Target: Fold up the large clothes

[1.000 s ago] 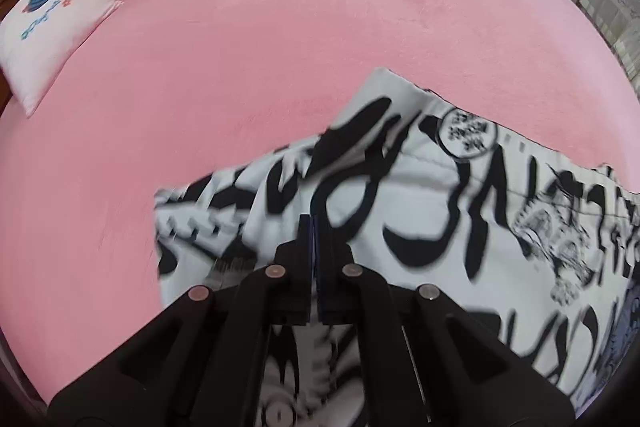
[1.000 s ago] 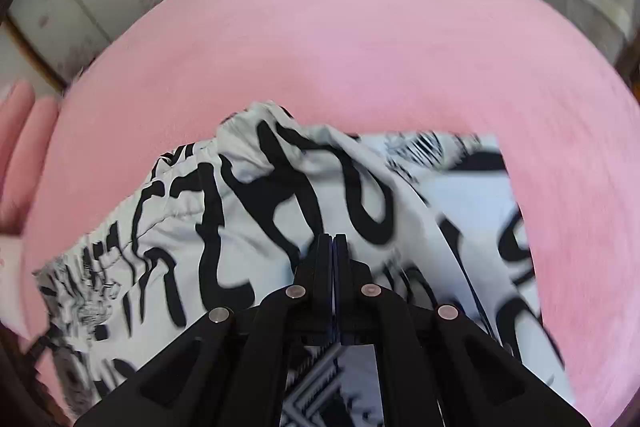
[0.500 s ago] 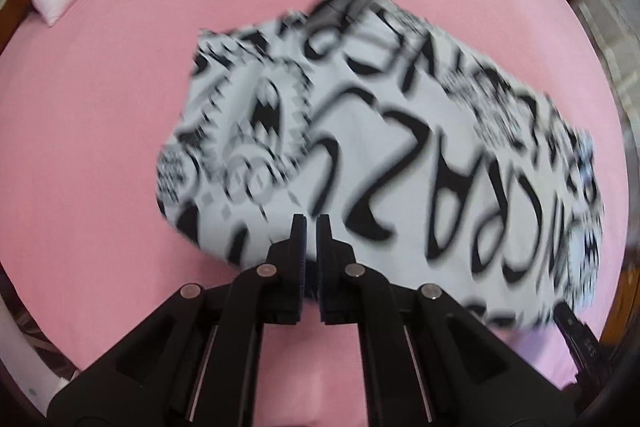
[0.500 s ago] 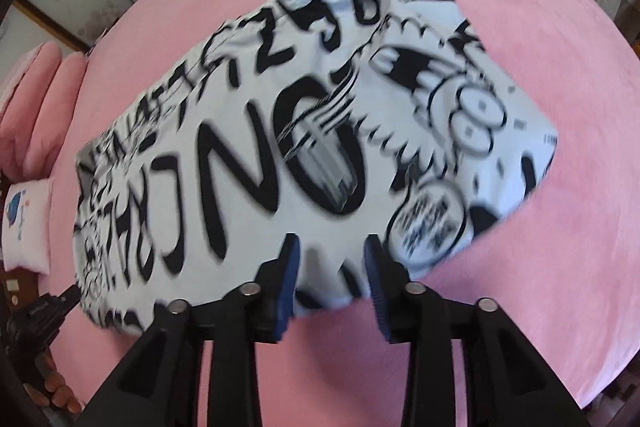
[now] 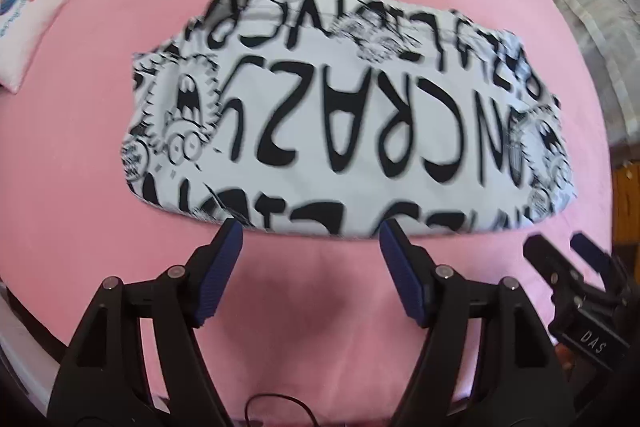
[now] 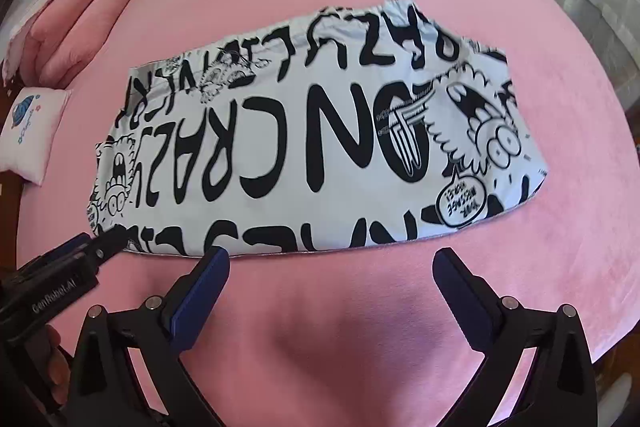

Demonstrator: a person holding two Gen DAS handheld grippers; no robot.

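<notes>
- Black-and-white printed garment (image 6: 320, 147) lies folded on pink bed (image 6: 320, 327).
- Left gripper (image 5: 310, 239) and right gripper (image 6: 332, 267), both released, empty.
- Risk: regrasping one layer could undo the fold.

White folded garment (image 6: 320, 143) printed with bold black lettering and cartoon faces, lying on plush pink bedspread (image 6: 360, 327). Beyond garment's far left corner, small white pillow (image 6: 32, 131) with blue planet motif, beside plain pink pillows (image 6: 76, 23).

- Bright, even daylight, soft shadows low centre on the pink bed (image 5: 320, 307).
- Left wrist view smeared by motion blur; right sharper.
- Fisheye bends edges, corners black.
</notes>
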